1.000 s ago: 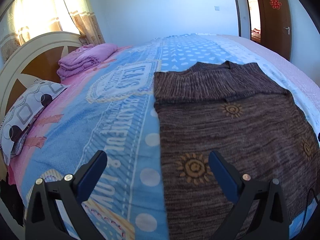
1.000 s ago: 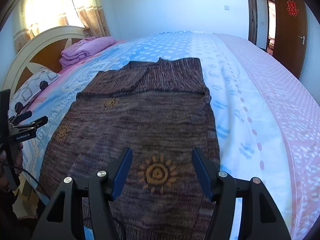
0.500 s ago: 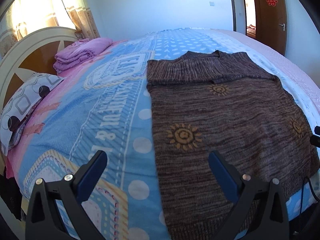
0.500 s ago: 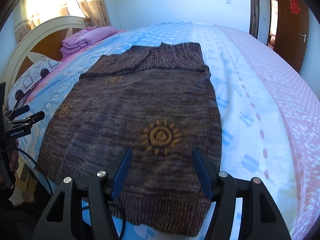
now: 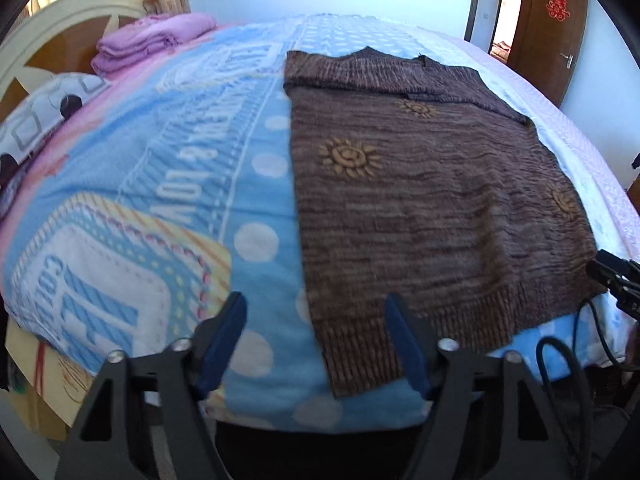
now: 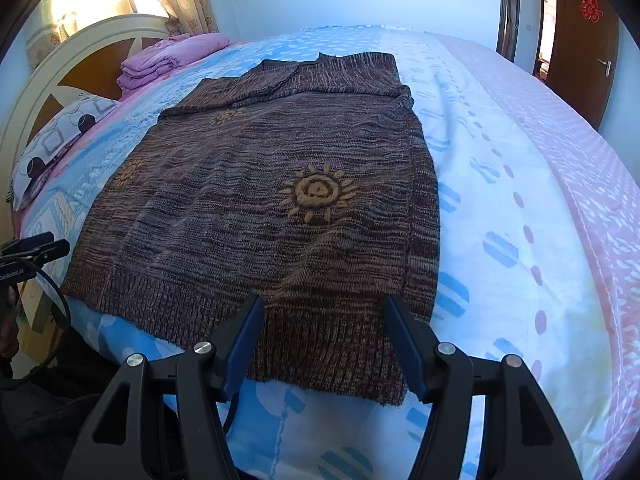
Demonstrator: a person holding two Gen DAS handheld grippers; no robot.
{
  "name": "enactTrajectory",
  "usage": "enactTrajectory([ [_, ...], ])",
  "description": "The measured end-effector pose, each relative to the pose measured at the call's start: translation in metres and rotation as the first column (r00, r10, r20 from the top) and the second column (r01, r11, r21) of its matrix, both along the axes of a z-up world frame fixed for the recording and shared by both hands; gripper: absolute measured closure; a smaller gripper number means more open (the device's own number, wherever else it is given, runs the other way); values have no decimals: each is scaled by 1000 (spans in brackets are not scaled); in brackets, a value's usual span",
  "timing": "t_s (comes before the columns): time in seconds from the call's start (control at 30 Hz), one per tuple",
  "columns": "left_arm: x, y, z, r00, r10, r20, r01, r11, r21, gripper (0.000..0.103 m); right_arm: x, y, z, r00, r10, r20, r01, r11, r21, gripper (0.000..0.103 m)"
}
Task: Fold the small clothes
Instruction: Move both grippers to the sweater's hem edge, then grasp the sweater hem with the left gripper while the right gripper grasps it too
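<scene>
Your left gripper [image 5: 316, 344]: jaws just closing in, part open, nothing gripped; sweater [image 5: 420, 184] hem corner lies between and just ahead of fingers. Your right gripper [image 6: 324, 340]: part open, empty, other hem corner just ahead.

Risks: pinch blanket [image 5: 192, 168] along with knit, and fold drags bedding. Grab only top layer, and sweater folds crooked. Uneven lift skews hem.

Surface: soft bed, edge close under grippers. Folded pink bedding [image 5: 156, 36] and headboard [image 6: 80, 52] far ahead-left; door [image 6: 588, 40] far ahead-right.
</scene>
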State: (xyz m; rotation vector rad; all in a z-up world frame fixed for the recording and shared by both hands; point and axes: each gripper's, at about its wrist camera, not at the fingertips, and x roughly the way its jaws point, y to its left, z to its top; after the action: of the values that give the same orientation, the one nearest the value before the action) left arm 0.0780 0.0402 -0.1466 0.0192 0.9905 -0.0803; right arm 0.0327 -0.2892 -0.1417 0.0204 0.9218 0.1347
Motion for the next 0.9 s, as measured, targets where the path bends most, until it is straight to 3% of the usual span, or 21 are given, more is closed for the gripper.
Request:
enactTrajectory([
  [0.03, -2, 0, -1, 1000, 2, -11, -3, 1000, -14, 42, -1, -1, 1, 1000, -1, 3, 1, 1000, 5, 40],
  [0.27, -1, 2, -23, 994, 0, -108, -10, 996, -85, 46, -8, -12, 2, 1000, -25, 10, 25, 1000, 7, 40],
  [0.37, -3, -1, -25, 995, -6, -100, -2, 997, -75, 48, -10, -17, 1, 999, -33, 7, 33, 999, 9, 40],
  [0.4, -3, -3, -25, 995, -13, -95, 6, 997, -73, 52, -11, -19, 1, 999, -37, 4, 37, 999, 14, 40],
  [0.47, -5, -6, -26, 995, -42, -93, 34, 996, -82, 82, -12, -23, -1, 999, -45, -1, 45, 999, 21, 40],
  [0.53, -8, -16, -25, 994, -75, -81, 69, 995, -74, 89, -13, -27, -1, 998, -57, -2, 57, 998, 19, 40],
  [0.73, -6, -17, -27, 993, -74, -88, 67, 995, -77, 87, -17, -41, -5, 995, -96, -16, 96, 995, 25, 40],
  [0.9, -7, -11, -15, 995, -88, -41, 83, 991, -109, 94, -17, -45, -10, 995, -90, -52, 93, 994, 61, 40],
])
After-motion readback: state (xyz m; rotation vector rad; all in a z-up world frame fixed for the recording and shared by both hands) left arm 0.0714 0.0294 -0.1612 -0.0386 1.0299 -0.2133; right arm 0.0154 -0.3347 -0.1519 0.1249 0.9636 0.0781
